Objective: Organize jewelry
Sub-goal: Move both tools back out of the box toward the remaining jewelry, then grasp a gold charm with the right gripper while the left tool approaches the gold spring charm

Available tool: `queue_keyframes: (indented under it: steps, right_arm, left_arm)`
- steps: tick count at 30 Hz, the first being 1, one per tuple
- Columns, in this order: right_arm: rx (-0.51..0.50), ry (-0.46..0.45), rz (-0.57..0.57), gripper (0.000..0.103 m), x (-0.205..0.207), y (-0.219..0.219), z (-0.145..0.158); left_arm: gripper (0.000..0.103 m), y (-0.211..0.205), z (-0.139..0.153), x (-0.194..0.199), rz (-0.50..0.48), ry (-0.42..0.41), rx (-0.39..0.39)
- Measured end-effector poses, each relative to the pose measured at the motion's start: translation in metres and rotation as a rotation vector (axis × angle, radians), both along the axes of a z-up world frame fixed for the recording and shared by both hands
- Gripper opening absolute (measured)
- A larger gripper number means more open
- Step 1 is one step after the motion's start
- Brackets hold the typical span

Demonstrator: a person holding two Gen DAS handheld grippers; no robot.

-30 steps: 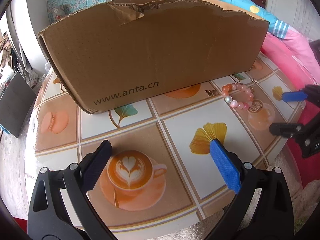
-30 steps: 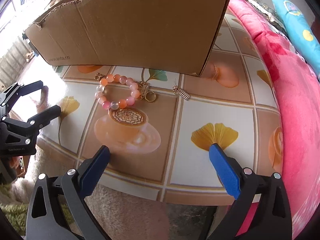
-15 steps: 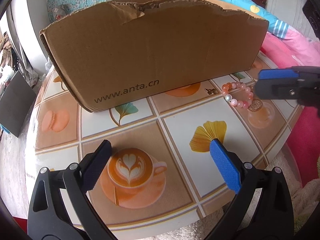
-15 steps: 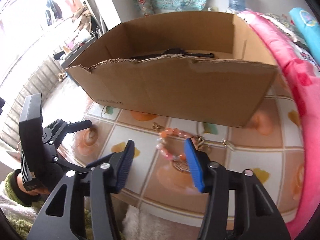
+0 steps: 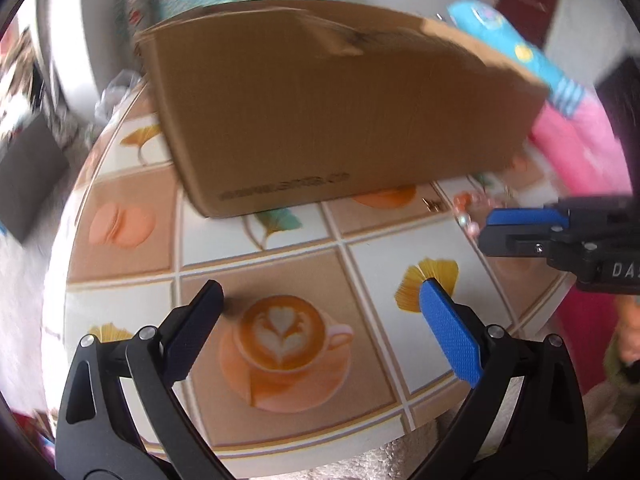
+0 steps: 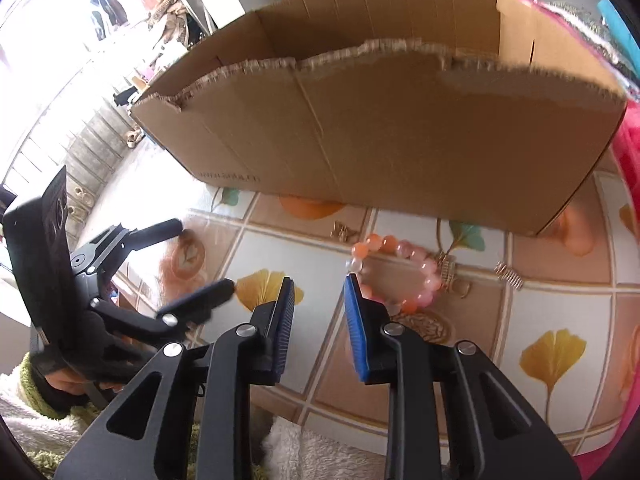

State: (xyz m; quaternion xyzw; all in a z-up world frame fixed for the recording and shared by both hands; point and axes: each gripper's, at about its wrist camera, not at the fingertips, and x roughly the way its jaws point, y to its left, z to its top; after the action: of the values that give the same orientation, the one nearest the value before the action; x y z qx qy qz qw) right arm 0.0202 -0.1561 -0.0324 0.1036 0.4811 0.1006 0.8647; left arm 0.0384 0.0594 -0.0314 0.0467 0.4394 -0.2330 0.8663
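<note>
Pink-and-orange beaded bracelet (image 6: 394,274) lying flat on tile-patterned surface (image 6: 540,312), near its right edge, before brown cardboard box (image 6: 400,132). Right gripper (image 6: 320,320) jaws partly parted, ungrasping, just beside bracelet. Left gripper (image 5: 320,336) jaws released wide, empty.

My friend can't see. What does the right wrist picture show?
The right gripper hangs partly open beside a pink and orange bead bracelet on a patterned table. A big open cardboard box stands behind it, and the left gripper waits at left.
</note>
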Motion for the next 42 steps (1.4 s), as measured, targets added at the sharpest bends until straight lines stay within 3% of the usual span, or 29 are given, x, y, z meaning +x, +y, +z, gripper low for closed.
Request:
queue_keyframes:
  steps: [4,15,23,28,33,42]
  right_arm:
    - [-0.042,0.034,-0.021,0.026,0.009,-0.004,-0.008]
    - [0.068,0.034,0.12,0.026,0.004,0.036,-0.007]
    - [0.143,-0.019,0.002,0.026,-0.008,-0.012,0.005]
    - [0.102,-0.046,-0.085,0.026,-0.017,-0.04,0.008]
    - [0.033,-0.063,-0.149,0.026,-0.026,-0.045,0.0]
    - [-0.06,-0.078,-0.164,0.024,-0.029,-0.056,-0.007]
  left_arm:
    - [0.095,0.012,0.003,0.004,0.042,-0.014,-0.01]
    - [0.095,0.006,0.017,-0.01,-0.009,-0.119,-0.016]
    - [0.094,0.004,0.028,-0.017,-0.032,-0.155,-0.048]
    - [0.076,-0.019,0.031,-0.021,-0.098,-0.154,-0.076]
    - [0.062,-0.061,0.03,-0.031,-0.257,-0.123,-0.1]
    - [0.05,-0.125,0.017,-0.052,-0.452,-0.161,0.025]
